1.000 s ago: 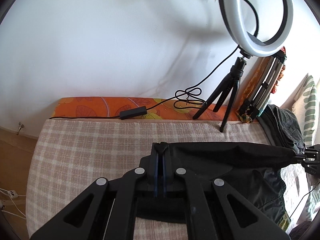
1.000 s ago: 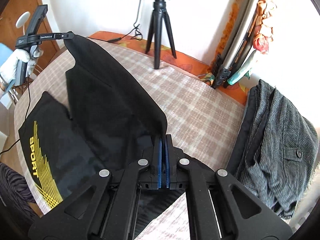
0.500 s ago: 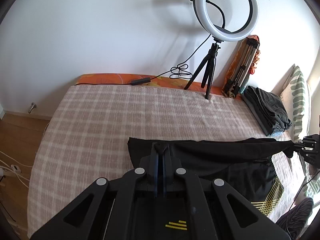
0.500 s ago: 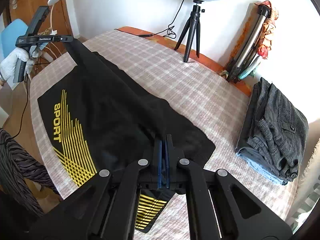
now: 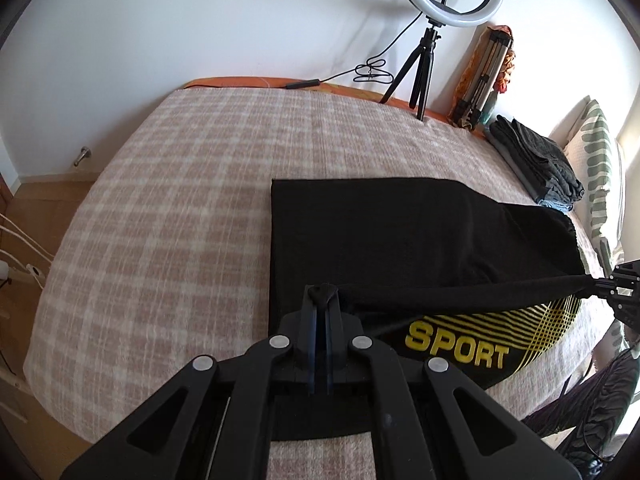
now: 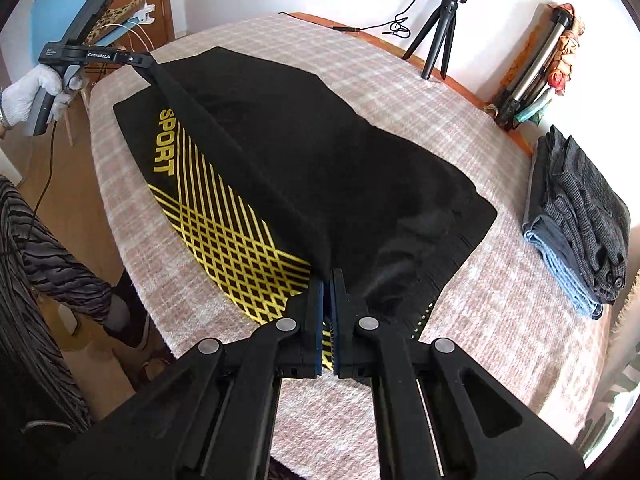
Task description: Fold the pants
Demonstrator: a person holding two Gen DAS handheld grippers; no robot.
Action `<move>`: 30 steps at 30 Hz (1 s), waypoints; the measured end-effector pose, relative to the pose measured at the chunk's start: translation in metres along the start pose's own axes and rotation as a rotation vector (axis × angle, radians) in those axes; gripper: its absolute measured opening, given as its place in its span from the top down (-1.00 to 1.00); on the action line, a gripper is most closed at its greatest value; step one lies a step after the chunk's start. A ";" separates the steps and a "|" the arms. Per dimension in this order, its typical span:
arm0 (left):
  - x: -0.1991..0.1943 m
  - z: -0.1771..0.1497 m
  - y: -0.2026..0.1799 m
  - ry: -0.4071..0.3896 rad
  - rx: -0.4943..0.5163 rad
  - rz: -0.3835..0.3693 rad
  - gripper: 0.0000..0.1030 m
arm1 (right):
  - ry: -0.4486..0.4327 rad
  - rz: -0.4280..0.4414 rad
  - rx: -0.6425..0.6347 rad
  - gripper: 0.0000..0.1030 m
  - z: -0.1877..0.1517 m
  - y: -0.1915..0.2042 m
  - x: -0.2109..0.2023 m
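Black pants with a yellow SPORT print lie across the plaid-covered bed, one layer folded over the other. My left gripper is shut on a corner of the raised black edge; in the right wrist view it shows at the upper left, held by a white-gloved hand. My right gripper is shut on the other end of that edge; in the left wrist view it shows at the right border. The edge hangs taut between the two above the printed leg.
A ring light on a tripod stands at the bed's far side, next to folded stands. A stack of folded grey and blue clothes lies at the right. Pillows lie beyond it. The bed's near edge drops to the floor.
Both grippers carried the black edge back from the ring light side toward the near edge, lowering it. The folded layer now covers most of the pants, and more of the bed shows.
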State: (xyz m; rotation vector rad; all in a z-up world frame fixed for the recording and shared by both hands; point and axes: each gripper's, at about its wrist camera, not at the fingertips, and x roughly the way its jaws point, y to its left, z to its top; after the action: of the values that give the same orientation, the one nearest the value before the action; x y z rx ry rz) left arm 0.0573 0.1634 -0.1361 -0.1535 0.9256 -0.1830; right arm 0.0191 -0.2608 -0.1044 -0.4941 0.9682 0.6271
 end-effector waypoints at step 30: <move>-0.053 -0.042 0.027 -0.012 -0.086 0.117 0.73 | 0.112 0.179 -0.092 0.30 -0.005 0.017 0.002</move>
State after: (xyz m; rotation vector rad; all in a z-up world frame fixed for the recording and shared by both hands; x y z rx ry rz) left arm -0.0050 0.1994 -0.1250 -0.1790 0.9286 -0.0337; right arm 0.0058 -0.2511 -0.1105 -0.5318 1.1015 0.8146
